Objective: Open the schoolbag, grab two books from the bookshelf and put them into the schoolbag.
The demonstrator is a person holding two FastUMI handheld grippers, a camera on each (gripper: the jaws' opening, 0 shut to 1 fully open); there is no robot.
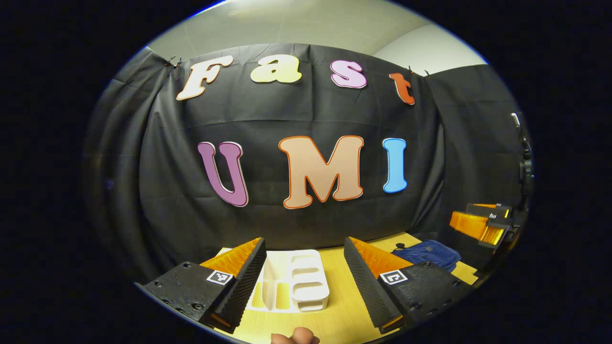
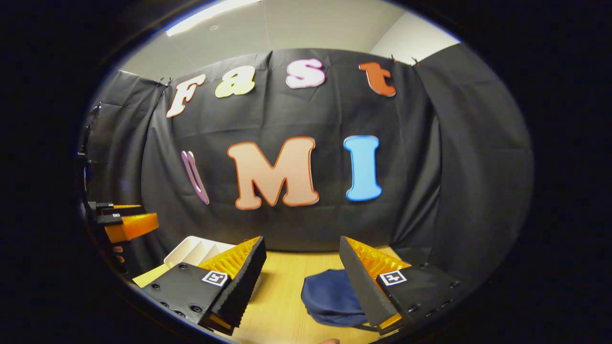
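Left gripper view: one schoolbag [image 1: 429,253], one white bookshelf [image 1: 296,281].

Cloth-walled recording booth [image 1: 306,114], wooden table [image 1: 344,315]

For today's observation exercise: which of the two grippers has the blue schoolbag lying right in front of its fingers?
The right gripper: the schoolbag lies just ahead of it, while the left gripper faces the white bookshelf.

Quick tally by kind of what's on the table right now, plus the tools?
Schoolbag: 1
White rack: 1
Tools, left tool and right tool: 2
Total: 4
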